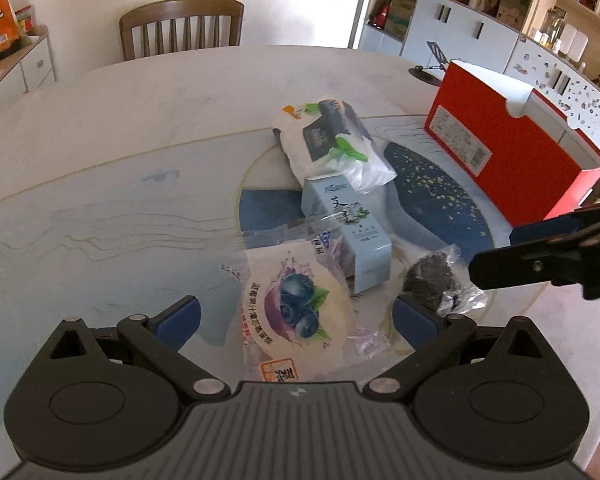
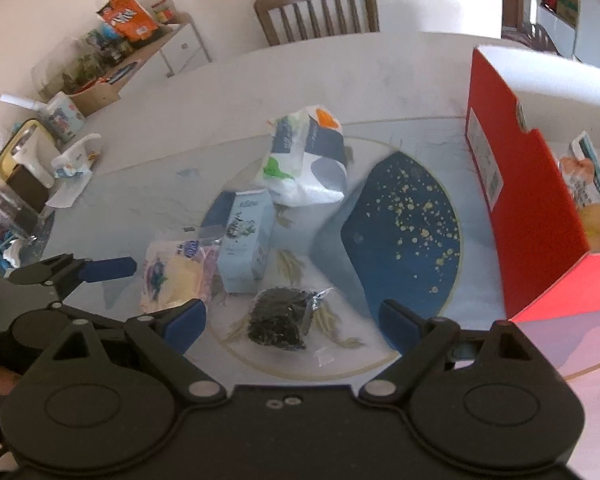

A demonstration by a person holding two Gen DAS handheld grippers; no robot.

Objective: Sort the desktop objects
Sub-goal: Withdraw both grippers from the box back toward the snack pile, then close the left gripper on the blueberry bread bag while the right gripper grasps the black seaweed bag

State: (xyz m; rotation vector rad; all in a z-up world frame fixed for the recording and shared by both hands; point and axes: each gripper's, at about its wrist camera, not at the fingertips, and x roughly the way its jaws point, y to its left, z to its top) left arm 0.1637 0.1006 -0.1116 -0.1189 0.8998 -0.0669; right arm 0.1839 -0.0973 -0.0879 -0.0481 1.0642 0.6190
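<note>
Right wrist view shows both grippers spread empty, right gripper (image 2: 292, 322) over the dark packet (image 2: 278, 318), which likely needs pinching next.

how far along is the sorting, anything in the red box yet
Partly done: the red box already holds a few things, seen over its wall in the right wrist view. In hand: nothing; the left gripper is open around the blueberry packet, the right gripper open at the dark packet. Left on the table: those two, the pale blue carton and the white bag.
</note>
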